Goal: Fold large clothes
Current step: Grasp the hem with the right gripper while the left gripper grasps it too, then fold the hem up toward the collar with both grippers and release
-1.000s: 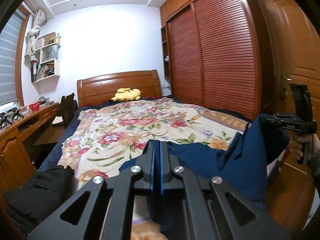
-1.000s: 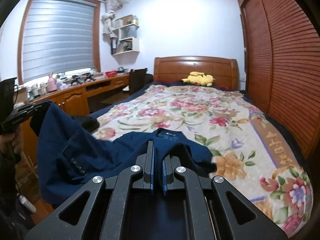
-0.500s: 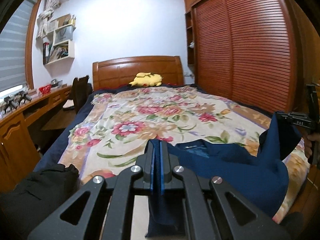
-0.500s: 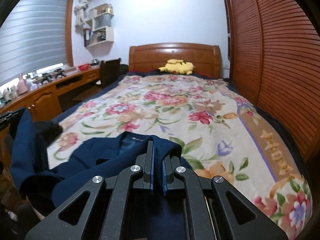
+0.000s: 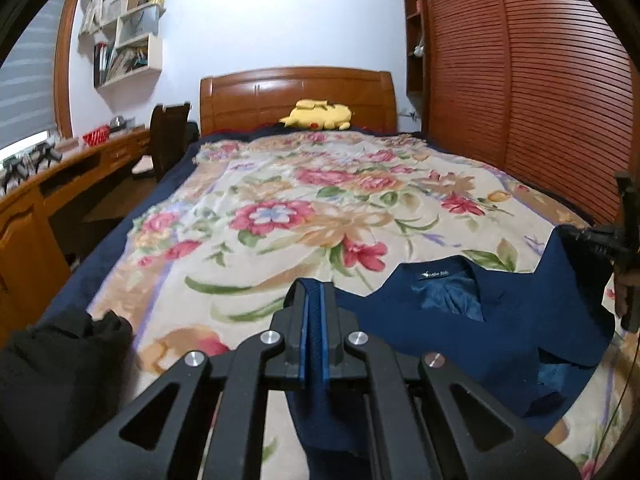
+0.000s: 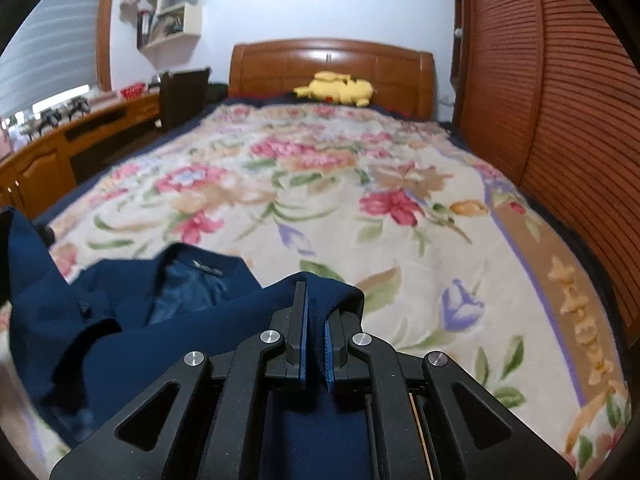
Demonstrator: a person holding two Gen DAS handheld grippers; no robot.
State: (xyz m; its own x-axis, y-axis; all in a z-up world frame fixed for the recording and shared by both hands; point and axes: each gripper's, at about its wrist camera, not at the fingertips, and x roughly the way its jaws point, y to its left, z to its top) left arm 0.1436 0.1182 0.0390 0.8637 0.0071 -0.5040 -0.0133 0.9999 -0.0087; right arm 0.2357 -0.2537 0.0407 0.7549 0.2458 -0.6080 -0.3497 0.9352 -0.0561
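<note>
Both grippers, left gripper (image 5: 314,320) and right gripper (image 6: 316,320), are clamping the navy jacket (image 5: 480,320), now lowering it from mid-air onto the floral bedspread (image 5: 280,208); spreading is under way, folding is pending.

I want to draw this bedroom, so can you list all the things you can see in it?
jacket: one, dark blue, spread at the near end of the bed, lining and label facing up
bedspread: one, cream with red flowers, covering the bed
headboard: one, brown wood, far end of the bed
plush toy: one, yellow, by the headboard
dark clothes: one pile, black, near left corner of the bed
desk: one, brown wood, along the left wall
chair: one, dark, at the desk
wall shelves: one set, white, above the desk
wardrobe: one, reddish slatted doors, right wall
left tool: black, shut on the jacket
right tool: black, shut on the jacket
</note>
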